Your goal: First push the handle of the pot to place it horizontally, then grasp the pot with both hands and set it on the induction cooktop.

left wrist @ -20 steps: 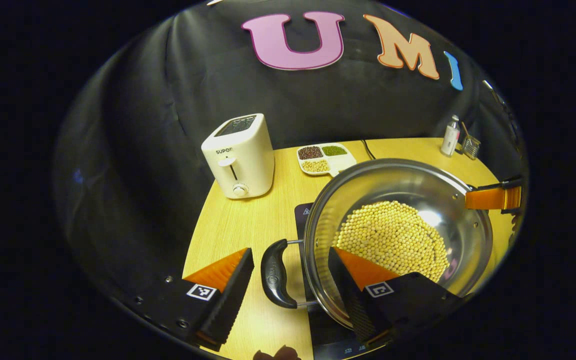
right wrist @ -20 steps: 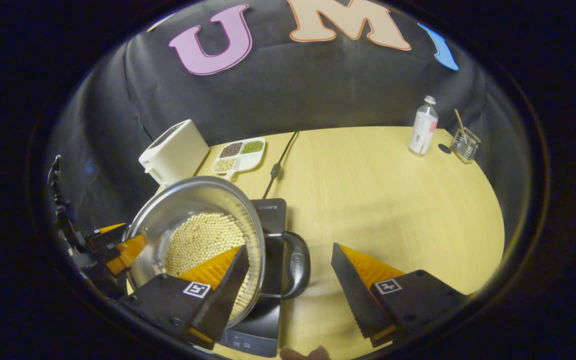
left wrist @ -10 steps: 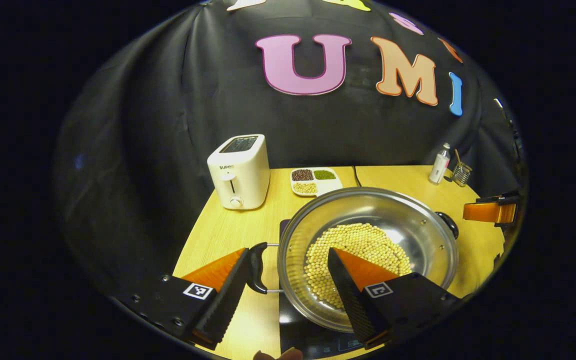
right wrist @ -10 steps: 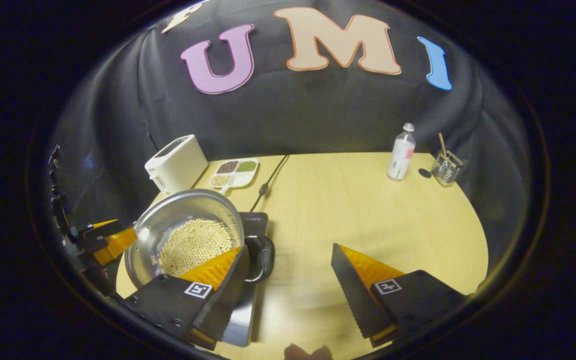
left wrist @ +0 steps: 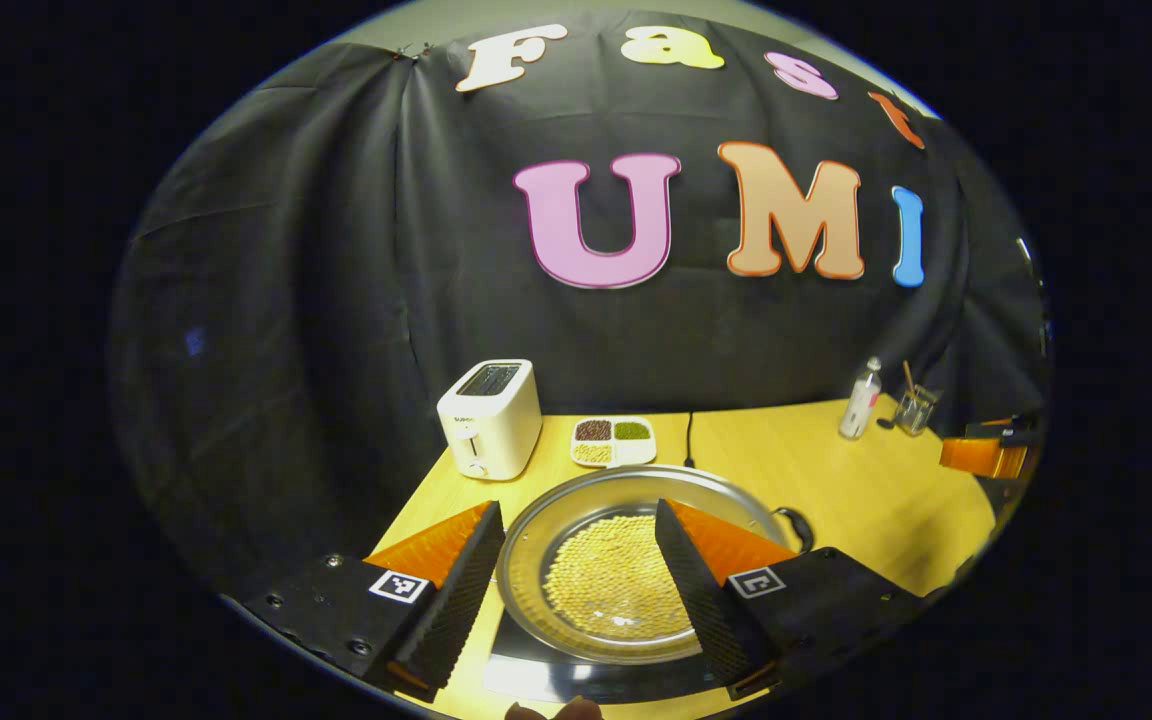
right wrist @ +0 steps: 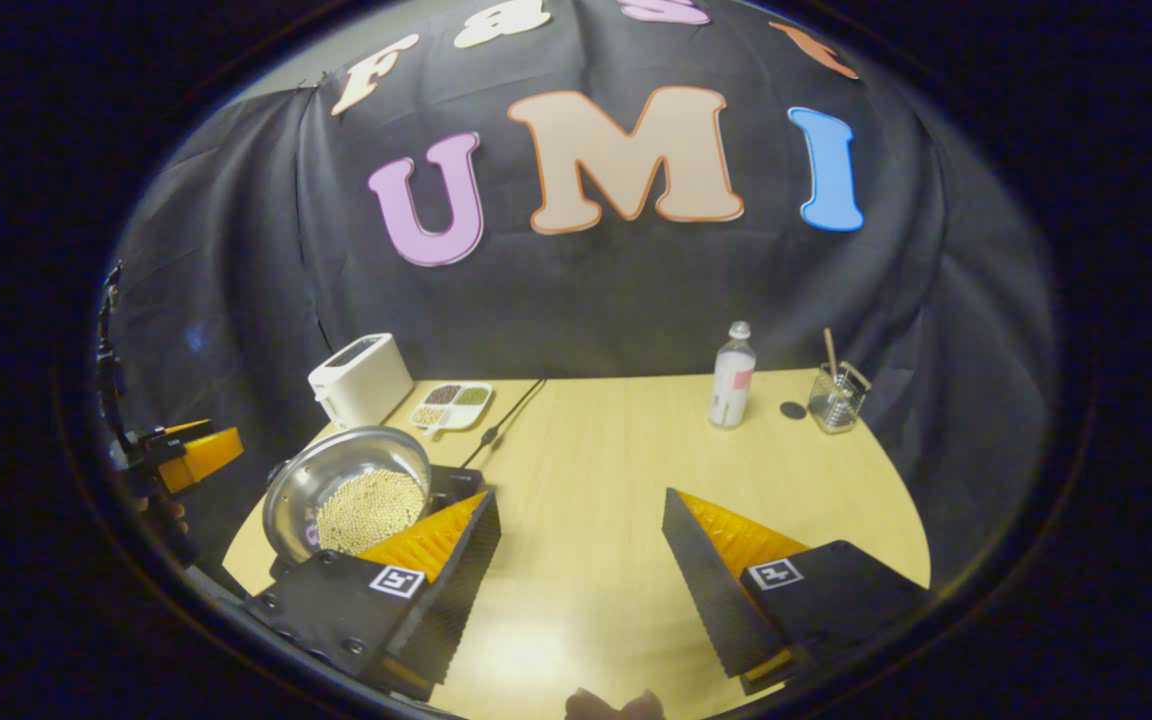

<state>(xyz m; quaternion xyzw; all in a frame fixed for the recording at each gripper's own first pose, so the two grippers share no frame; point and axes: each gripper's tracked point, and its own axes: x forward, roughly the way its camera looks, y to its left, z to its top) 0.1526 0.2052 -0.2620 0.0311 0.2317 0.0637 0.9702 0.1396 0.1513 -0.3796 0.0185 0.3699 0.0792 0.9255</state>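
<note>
1. Wooden table, pale yellow, carrying everything, with the black cloth wall behind
2. Pot of shiny steel, holding pale beans, resting on the dark induction cooktop near the table's front left; one black handle sticking out level on its right side in the left gripper view; same pot seen at the lower left of the right gripper view
3. White toaster standing behind the pot, near the wall
4. Left gripper spread wide, fingers apart above the pot and touching nothing; also visible far off at the left edge of the right gripper view, held by a hand
5. Right gripper spread wide over bare table, to the right of the pot, pinching nothing
6. Divided white dish of dark, green and pale beans, just beside the toaster
7. Black cord running from the cooktop toward the wall
8. Plastic bottle upright at the back, a glass holder with a stick near it
</note>
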